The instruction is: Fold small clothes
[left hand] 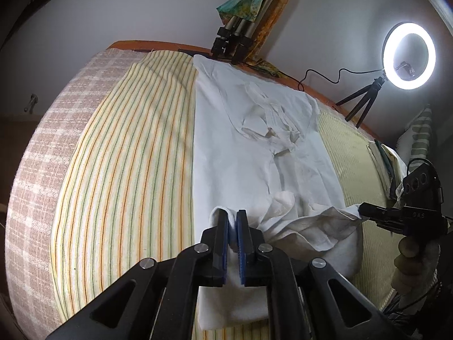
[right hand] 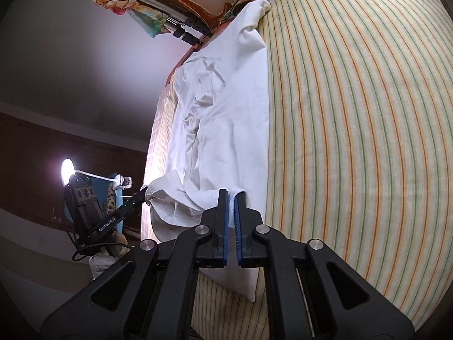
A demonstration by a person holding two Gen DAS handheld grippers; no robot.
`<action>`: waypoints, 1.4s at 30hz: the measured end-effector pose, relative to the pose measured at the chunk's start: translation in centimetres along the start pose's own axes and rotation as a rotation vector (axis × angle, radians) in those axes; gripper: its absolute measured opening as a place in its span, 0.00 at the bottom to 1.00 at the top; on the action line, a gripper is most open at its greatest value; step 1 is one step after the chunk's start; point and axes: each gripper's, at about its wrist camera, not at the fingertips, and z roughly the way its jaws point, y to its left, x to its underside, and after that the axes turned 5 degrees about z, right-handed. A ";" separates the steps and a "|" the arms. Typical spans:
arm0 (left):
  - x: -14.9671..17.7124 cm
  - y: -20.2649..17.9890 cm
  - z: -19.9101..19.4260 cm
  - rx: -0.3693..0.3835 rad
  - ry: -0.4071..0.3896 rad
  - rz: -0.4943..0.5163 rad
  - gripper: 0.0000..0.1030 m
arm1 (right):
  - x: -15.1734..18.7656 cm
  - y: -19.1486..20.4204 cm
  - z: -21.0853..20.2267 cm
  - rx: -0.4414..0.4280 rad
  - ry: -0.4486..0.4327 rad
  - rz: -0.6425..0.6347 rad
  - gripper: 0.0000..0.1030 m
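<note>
A white shirt (left hand: 254, 141) lies lengthwise on a striped sheet, collar toward the far end. My left gripper (left hand: 232, 216) is shut on the shirt's near hem, lifted a little off the bed. My right gripper (left hand: 361, 209) shows at the right in the left wrist view, shut on another corner of the hem. In the right wrist view my right gripper (right hand: 231, 198) pinches the white shirt (right hand: 226, 119), and my left gripper (right hand: 143, 191) holds the bunched hem at the left.
The striped sheet (left hand: 136, 170) covers a bed with a checked blanket (left hand: 42, 155) at its left edge. A lit ring light (left hand: 408, 56) on a small tripod stands at the back right. A larger tripod (left hand: 235, 36) with a colourful cloth stands at the far edge.
</note>
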 end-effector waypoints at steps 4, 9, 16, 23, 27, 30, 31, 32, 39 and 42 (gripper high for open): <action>-0.4 1.0 -1.5 -0.018 -0.056 -0.029 0.32 | -0.3 1.2 -0.6 0.050 -0.037 -0.068 0.11; 0.6 0.7 -3.4 0.020 -0.064 0.022 0.24 | 0.9 2.9 -2.3 0.072 -0.076 -0.179 0.12; 3.4 -1.2 -0.8 0.035 0.077 0.160 0.17 | 3.5 4.6 0.8 0.026 0.088 -0.319 0.12; 1.3 -1.6 1.8 0.020 0.078 0.184 0.18 | 3.5 4.3 4.3 0.068 0.144 -0.353 0.12; -0.3 -1.1 3.1 -0.029 0.052 0.189 0.19 | 1.7 4.0 3.6 0.137 0.043 -0.356 0.12; -1.1 -0.6 3.5 -0.091 0.017 0.198 0.20 | 0.5 3.7 2.9 0.236 -0.029 -0.365 0.12; -1.3 -0.4 3.5 -0.099 0.010 0.195 0.20 | 0.3 3.7 2.6 0.250 -0.046 -0.362 0.12; -1.4 -0.2 3.3 -0.106 0.001 0.192 0.20 | 0.0 3.6 2.3 0.257 -0.059 -0.357 0.12; -0.6 0.0 1.4 -0.118 -0.046 0.220 0.38 | 0.7 5.2 1.4 0.270 -0.092 -0.441 0.25; -0.3 0.3 2.0 -0.110 -0.025 0.217 0.28 | 1.5 5.9 2.1 0.265 -0.064 -0.478 0.25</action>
